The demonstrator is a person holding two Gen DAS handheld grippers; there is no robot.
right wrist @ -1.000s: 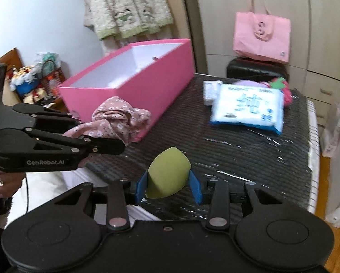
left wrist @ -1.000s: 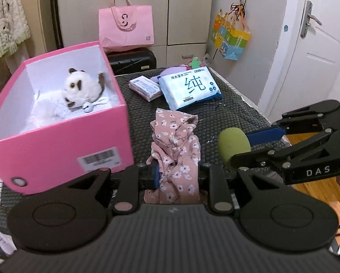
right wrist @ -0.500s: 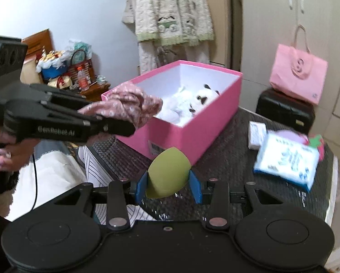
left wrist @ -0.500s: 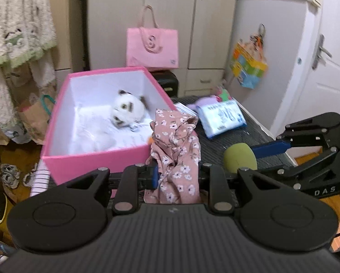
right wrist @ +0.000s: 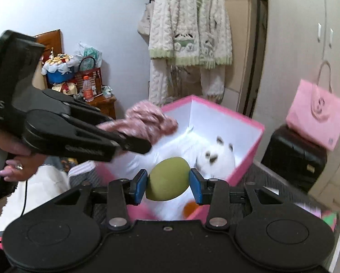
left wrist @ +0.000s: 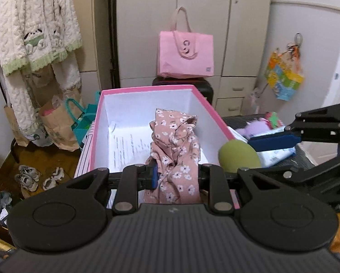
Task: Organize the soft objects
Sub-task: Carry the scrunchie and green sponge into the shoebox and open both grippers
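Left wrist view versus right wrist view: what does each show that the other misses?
Only the left wrist view: sneakers on the floor and paper bags.
Only the right wrist view: the plush panda in the box, and a hand.
Both: the pink box, floral cloth in the left gripper, green sponge in the right gripper, pink tote.

Beige wardrobe doors [left wrist: 192,22] along the back wall, a pink tote bag [left wrist: 185,55] on a black suitcase [right wrist: 293,157] in front. White knitted garments [left wrist: 36,34] hanging at left, paper bags [left wrist: 56,125] and sneakers [left wrist: 27,177] on the wooden floor [left wrist: 44,159] beneath. Cluttered wooden cabinet [right wrist: 101,104] against a pale wall [right wrist: 79,11].
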